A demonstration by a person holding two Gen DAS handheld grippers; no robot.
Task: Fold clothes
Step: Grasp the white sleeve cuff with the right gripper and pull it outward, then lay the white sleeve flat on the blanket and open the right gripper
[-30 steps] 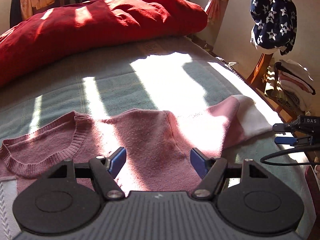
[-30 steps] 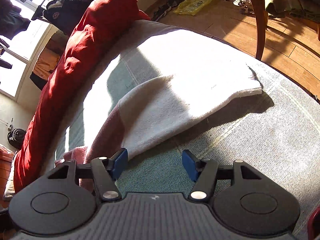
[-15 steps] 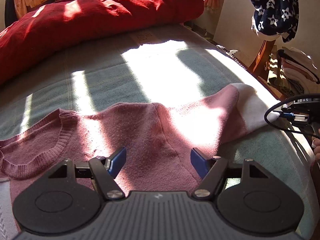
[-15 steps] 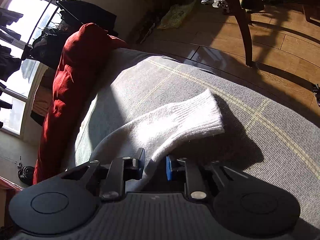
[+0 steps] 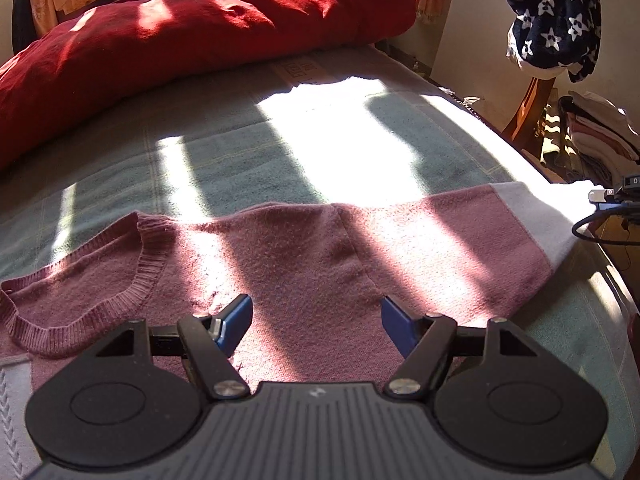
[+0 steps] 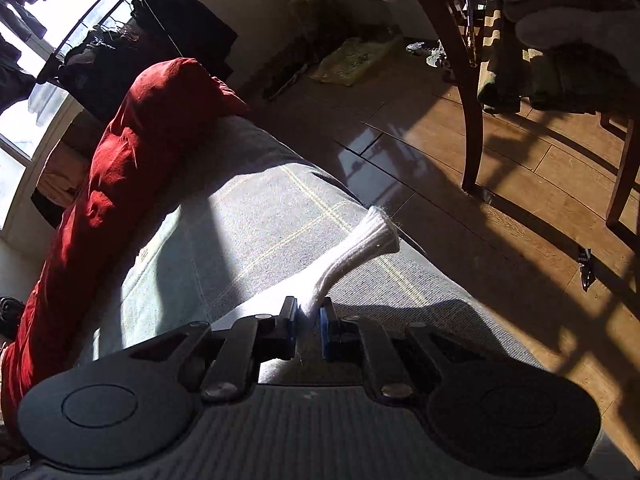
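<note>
A pink sweater (image 5: 304, 256) lies spread flat on the bed's grey-green blanket (image 5: 248, 140), its ribbed neckline toward nine o'clock and its sleeve stretched toward three. The left gripper (image 5: 316, 316) hovers over the sweater's body, its blue fingers wide apart and holding nothing. The right gripper (image 6: 308, 318) is clamped tight on the white sleeve cuff (image 6: 360, 248), which is lifted off the blanket. A red duvet (image 5: 180, 28) is heaped at twelve o'clock.
</note>
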